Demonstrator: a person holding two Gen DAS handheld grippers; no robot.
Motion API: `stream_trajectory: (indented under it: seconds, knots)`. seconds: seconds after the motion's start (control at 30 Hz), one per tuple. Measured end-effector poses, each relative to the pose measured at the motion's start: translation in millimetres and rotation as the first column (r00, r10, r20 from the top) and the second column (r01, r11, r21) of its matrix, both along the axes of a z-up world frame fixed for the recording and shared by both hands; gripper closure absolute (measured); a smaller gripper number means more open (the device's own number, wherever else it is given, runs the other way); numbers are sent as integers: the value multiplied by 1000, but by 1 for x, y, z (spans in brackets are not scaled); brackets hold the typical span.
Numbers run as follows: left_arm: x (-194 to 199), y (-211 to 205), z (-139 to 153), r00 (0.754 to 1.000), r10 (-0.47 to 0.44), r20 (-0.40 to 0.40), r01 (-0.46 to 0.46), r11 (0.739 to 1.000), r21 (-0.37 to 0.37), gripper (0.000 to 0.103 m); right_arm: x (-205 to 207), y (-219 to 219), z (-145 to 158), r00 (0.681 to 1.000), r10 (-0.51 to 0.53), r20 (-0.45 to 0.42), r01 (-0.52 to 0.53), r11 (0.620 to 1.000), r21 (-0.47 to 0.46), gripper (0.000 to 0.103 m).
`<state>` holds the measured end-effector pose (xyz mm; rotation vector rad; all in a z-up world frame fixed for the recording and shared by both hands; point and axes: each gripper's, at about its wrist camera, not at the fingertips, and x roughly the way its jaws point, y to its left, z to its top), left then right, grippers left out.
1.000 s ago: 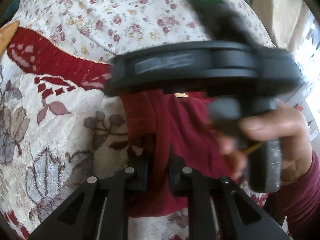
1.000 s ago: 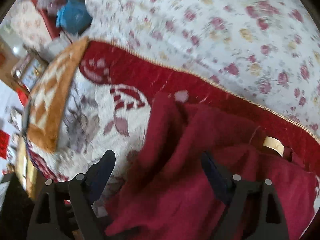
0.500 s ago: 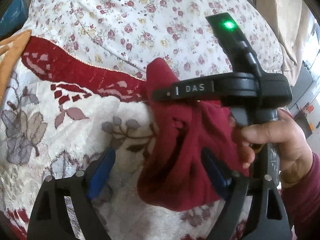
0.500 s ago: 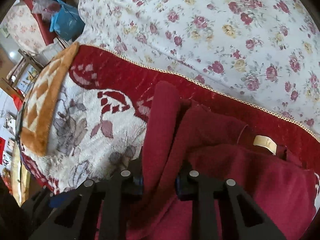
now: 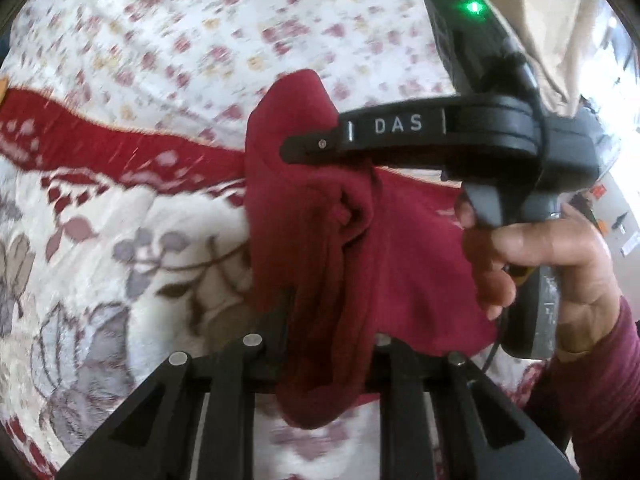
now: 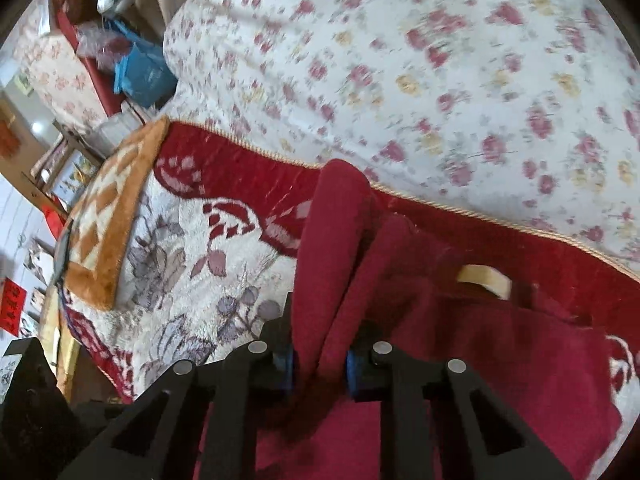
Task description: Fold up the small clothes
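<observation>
Dark red garment (image 5: 352, 248) bunched and lifted off the flowered blanket (image 5: 100, 264), pinched at two spots, likely to bring one part over another for a fold. Left gripper (image 5: 330, 354) closing, jaws narrow on a hanging fold; right gripper (image 6: 320, 360) likewise closing with cloth between its blue pads. Only in the left view: the right gripper's body and the hand (image 5: 560, 256) holding it; only in the right view: a tan label (image 6: 486, 280) and the room's clutter.
</observation>
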<state>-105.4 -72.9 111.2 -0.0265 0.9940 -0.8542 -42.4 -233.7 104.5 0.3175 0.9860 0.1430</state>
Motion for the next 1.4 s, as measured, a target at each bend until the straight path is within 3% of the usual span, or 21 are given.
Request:
stream_trajectory:
  seconds: [0.17, 0.33, 0.63, 0.7, 0.73, 0.8, 0.83, 0.9, 0.97, 1.03, 1.13, 1.23, 1.3, 1.37, 1.4]
  knots:
    - [-19, -43, 20, 997, -73, 32, 73, 997, 5, 85, -29, -40, 25, 999, -28, 26, 29, 999, -35, 84]
    - [-43, -102, 27, 986, -158, 42, 158, 987, 21, 85, -67, -91, 29, 995, -99, 31, 100, 994, -46, 84]
    - [-71, -179, -15, 970, -242, -14, 242, 963, 118, 84, -110, -167, -25, 972, -225, -65, 223, 974, -36, 83]
    - [-77, -189, -24, 969, -247, -30, 248, 959, 136, 76, -113, -176, -41, 963, -255, -90, 254, 967, -21, 82]
    - [-79, -190, -25, 968, -249, -30, 251, 959, 134, 64, -117, -180, -45, 958, -272, -90, 272, 962, -6, 73]
    - [-83, -186, -20, 960, -276, -54, 280, 955, 99, 43, -125, -188, -44, 953, -292, -77, 295, 955, 35, 68]
    - [-85, -181, -16, 955, -289, -66, 294, 952, 85, 40, -131, -191, -38, 948, -310, -71, 312, 950, 16, 64]
    - [-89, -163, -3, 951, -307, -41, 309, 947, 84, 39, -147, -192, -21, 943, -329, -43, 329, 944, -11, 58]
    - [-93, -147, 8, 952, -306, 17, 302, 946, 119, 35, -166, -187, -2, 946, -323, 5, 323, 946, 28, 54]
    - [-88, -124, 16, 961, -259, 95, 244, 958, 152, 31, -178, -175, 12, 952, -300, 52, 297, 953, 56, 48]
    - [-70, -110, 10, 978, -169, 124, 145, 973, 180, 31, -186, -145, 22, 972, -205, 115, 202, 979, 38, 48]
    - [-47, -98, -5, 994, -61, 90, 46, 987, 155, 31, -185, -116, 12, 986, -143, 90, 144, 990, -2, 48]
    - [-43, -93, -19, 996, -43, 72, 32, 987, 157, 31, -193, -102, -5, 990, -136, 45, 140, 987, -84, 50]
    - [-47, -92, -27, 996, -53, 74, 37, 980, 194, 31, -203, -100, -31, 983, -178, -47, 167, 968, -187, 62]
    - [-48, -93, -36, 995, -62, 81, 43, 974, 222, 31, -208, -104, -40, 979, -192, -67, 178, 969, -171, 62]
